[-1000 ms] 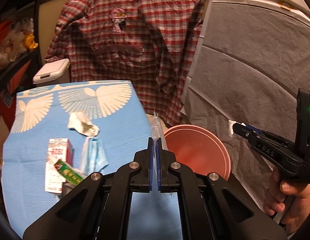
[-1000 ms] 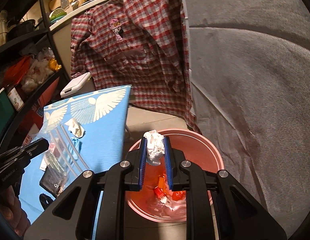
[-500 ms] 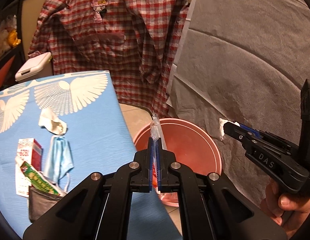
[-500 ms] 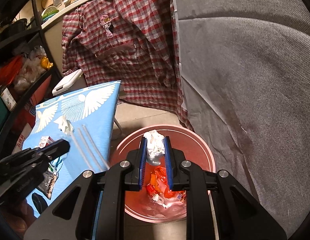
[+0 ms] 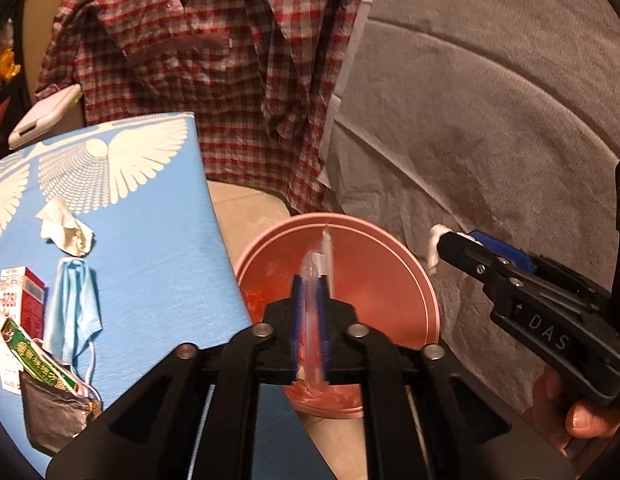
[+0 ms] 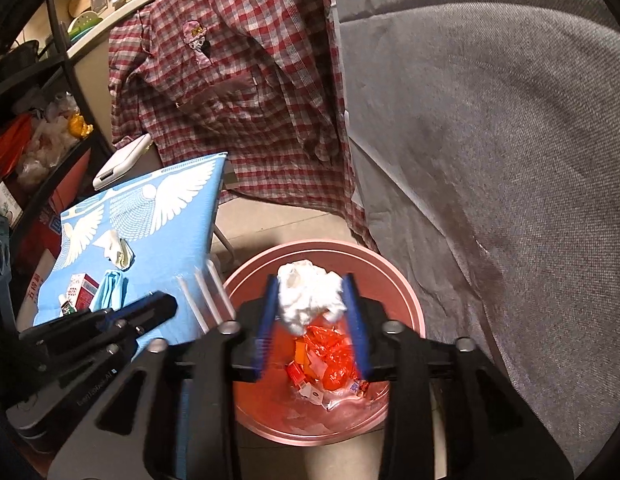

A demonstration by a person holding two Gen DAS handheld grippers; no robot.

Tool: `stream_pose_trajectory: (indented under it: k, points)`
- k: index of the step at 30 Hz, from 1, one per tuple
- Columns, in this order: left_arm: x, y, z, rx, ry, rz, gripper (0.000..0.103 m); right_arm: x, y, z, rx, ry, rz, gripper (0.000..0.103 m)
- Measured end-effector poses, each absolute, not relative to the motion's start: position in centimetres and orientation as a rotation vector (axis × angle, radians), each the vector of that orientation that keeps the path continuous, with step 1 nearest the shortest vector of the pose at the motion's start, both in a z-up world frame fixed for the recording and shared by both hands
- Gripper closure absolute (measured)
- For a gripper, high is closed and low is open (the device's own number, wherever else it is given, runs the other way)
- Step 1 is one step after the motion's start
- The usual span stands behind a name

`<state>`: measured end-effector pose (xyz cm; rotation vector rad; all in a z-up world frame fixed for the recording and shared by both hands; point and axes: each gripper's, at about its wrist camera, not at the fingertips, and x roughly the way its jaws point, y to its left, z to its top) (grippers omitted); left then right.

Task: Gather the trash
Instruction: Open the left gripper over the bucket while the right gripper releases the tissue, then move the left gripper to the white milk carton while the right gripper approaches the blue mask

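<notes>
The white tissue ball point(image 6: 310, 294) hangs over the pink bin point(image 6: 406, 304) as the right gripper point(image 6: 312, 332) lets go, jaws opening, but the clear wrapper point(image 5: 316, 280) in the opening left gripper point(image 5: 310, 332) could stick and miss.

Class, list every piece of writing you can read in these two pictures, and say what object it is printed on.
"DAS": side of the black right gripper.
Red and white carton on the blue bird-print cloth: digits, too blurred to read.
Green wrapper: yellow characters, unreadable.
Black left gripper: small white lettering on its body, too blurred.
Wrappers in the pink bin: too small.
</notes>
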<state>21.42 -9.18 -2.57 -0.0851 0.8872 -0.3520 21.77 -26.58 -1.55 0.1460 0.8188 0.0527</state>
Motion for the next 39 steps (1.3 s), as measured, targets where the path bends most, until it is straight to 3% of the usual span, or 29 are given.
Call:
stream_pose_trajectory:
  k: [13,29,39]
  points:
    - [20.3,-7.1,-1.2,-0.084,0.854,-0.324,0.089,21.0,-26.2,-0.7,0.154,0.775,0.058,0.057]
    - [16.1,5.4,3.4,-0.113,0.78,-0.162,0.089,17.3,-19.3,0.9,0.086,0.698,0.253,0.057]
    - [13.1,14.1,4.3,-0.166,0.763,-0.042,0.089,15.6,-13.4,1.4,0.039,0.681,0.401,0.081]
